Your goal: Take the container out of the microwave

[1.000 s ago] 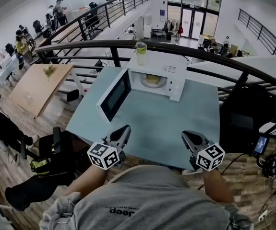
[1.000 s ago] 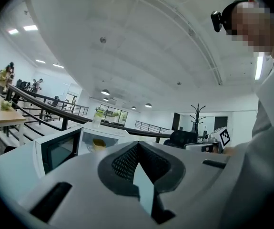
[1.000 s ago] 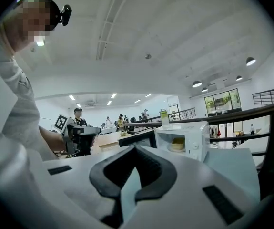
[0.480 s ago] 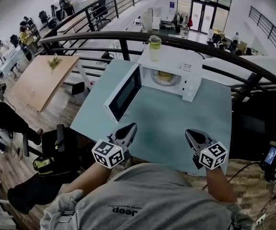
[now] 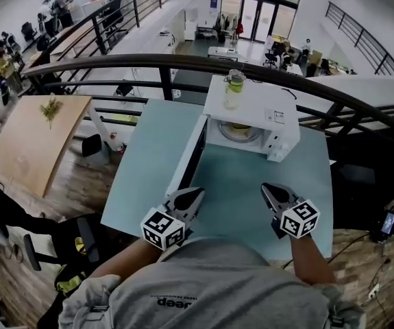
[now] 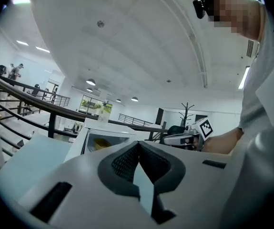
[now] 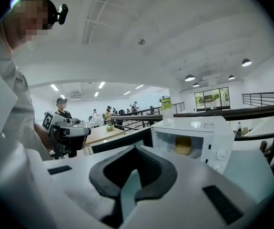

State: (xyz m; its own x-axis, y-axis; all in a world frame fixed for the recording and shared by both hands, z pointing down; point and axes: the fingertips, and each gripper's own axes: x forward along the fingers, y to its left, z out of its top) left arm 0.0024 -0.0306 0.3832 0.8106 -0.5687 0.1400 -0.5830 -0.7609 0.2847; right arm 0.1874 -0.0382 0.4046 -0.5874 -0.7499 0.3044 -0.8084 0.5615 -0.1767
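the container is a small yellow thing. it sits inside the microwave, at the far side of the blue table. the microwave door stands wide open on the left, so the hole in front faces the person.

the left gripper and the right gripper hang over the near part of the table, well apart from the container. both have their jaws pressed together, and nothing is between them.

the container lies straight ahead and between the two grippers. from the right gripper it is ahead and a little to the right. from the left gripper it is ahead and a little to the left. the right one looks a bit nearer, and its way in is clear. the left one is just beside the end of the open door. the container looks low and round, so no side looks longer than another.

the table between the grippers and the microwave is bare, so there is room to go forward. inside it is tight: the door on the left, the wall with the knobs on the right, the roof above. a bottle stands on top and could tip if bumped. the jaws must open before they can grab.
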